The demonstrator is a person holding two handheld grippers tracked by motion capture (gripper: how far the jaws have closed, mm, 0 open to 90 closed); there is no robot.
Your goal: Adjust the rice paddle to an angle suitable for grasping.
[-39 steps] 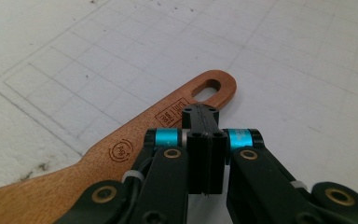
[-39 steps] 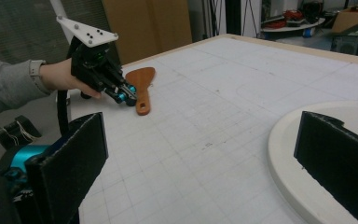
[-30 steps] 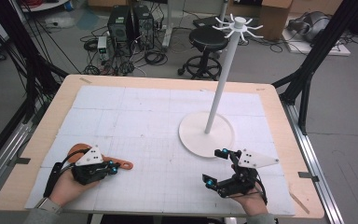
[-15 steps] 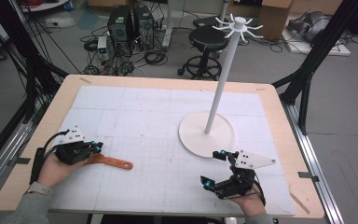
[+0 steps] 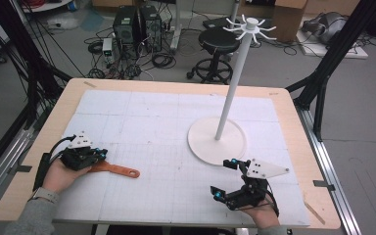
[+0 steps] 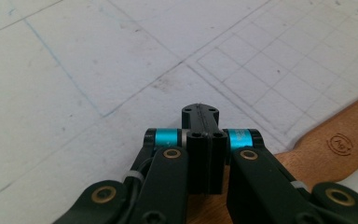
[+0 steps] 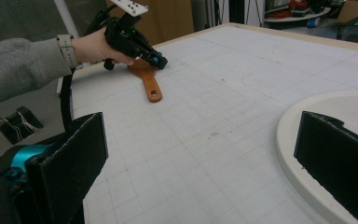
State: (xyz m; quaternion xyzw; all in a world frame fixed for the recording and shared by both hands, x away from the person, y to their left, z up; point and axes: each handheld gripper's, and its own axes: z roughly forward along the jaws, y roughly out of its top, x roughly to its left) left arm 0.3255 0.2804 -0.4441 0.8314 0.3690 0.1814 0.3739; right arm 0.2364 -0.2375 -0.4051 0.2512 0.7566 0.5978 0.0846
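Fingers of left gripper (image 5: pixel 100 155): clenched together, nothing between them, tips over the wide end of the wooden spatula (image 5: pixel 115 169). Spatula: flat on the bench (image 5: pixel 39 147), far to the left of the white stand (image 5: pixel 217 140), handle with its hole pointing toward the stand. Fingers of right gripper (image 5: pixel 225 178): released, spread wide, nothing between them, just in front of the stand's round base, well apart from the spatula.
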